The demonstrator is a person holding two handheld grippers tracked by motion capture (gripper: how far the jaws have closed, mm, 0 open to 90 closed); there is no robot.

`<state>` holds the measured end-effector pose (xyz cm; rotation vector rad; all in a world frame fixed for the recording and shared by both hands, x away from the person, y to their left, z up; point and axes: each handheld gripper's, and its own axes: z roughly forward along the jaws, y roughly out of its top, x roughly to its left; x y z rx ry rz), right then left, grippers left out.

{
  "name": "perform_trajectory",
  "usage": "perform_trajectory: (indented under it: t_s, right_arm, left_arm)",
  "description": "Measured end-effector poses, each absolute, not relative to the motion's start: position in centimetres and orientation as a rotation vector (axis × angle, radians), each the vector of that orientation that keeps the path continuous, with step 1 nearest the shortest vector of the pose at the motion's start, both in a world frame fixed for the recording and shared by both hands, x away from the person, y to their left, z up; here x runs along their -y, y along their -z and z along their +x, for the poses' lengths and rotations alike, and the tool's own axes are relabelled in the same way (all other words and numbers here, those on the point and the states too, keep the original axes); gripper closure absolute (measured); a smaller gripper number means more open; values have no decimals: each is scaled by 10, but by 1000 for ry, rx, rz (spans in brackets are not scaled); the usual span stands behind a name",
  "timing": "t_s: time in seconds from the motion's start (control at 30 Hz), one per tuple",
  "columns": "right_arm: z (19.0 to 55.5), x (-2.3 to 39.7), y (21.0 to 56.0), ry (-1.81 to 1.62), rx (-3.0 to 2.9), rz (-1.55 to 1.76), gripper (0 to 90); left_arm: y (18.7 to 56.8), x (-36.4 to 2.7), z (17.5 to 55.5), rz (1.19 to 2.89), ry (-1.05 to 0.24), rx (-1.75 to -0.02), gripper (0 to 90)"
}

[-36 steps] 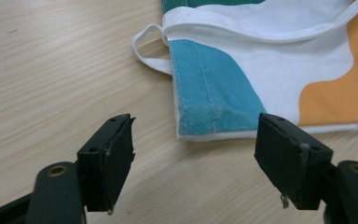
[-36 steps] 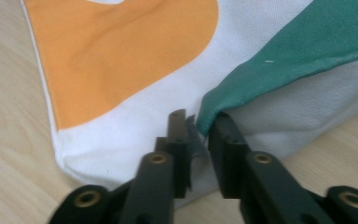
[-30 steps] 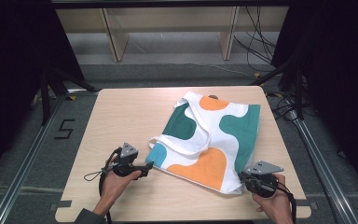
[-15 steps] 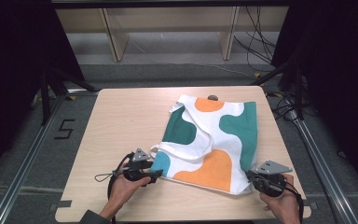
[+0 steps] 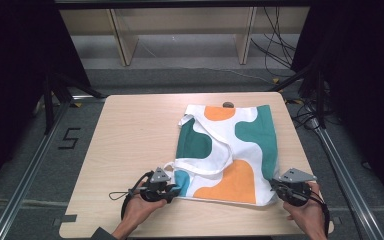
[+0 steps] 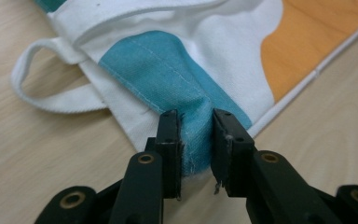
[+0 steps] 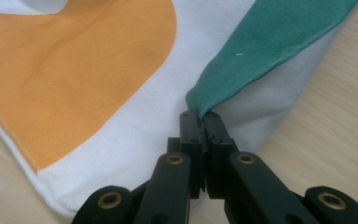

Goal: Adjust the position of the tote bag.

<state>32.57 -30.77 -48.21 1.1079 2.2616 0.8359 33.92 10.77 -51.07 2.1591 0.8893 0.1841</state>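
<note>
Left claw [image 6: 195, 140] is sitting at the near left corner of the cloth bag [image 5: 230, 150], and its jaws have just been closing. A bunched fold of the bag's blue patch is between the jaws, and both pads are touching it, so the claw is holding that corner. Right claw [image 7: 200, 135] is squeezed tight on the bag's near right corner, where a green flap is folding up over the white cloth.

In the high view, the bag is lying flat on the wooden surface [image 5: 130, 135], a bit right of the middle. It is white with green, orange and blue shapes. Its far edge is near the far side of the surface. Its white straps [image 5: 205, 167] are lying across it, and one loop is sticking out on the left. The left hand [image 5: 137, 210] and the right hand [image 5: 307, 212] are holding the claws at the near edge.
</note>
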Motion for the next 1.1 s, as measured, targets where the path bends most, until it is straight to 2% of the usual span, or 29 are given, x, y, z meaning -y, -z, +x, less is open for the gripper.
perform_trajectory:
  t_s: [0.2,0.37,0.8,0.87,0.9,1.0,1.03,1.1]
  right_arm:
    - [347,322,483,-797,-2218,1086,895]
    - [372,332,485,-775,-2196,1115,895]
    - [424,347,486,-709,-2116,1104,887]
    - [425,350,486,-739,-2094,1145,840]
    - [422,350,484,-763,-2061,1196,784]
    - [413,348,475,-793,-2023,1219,612]
    - [406,344,472,-809,-2030,1228,582]
    - [393,337,467,-875,-2051,1207,550]
  left_arm:
    - [512,-80,321,2170,-145,-807,730]
    - [513,-48,298,2208,-167,-701,727]
    - [514,29,279,2220,-112,-537,708]
    - [513,36,278,2228,-99,-505,690]
    - [512,36,277,2238,-100,-494,664]
    - [501,27,279,2198,-46,-501,522]
    - [495,20,281,2198,-67,-507,457]
    - [486,7,284,2155,-83,-530,386]
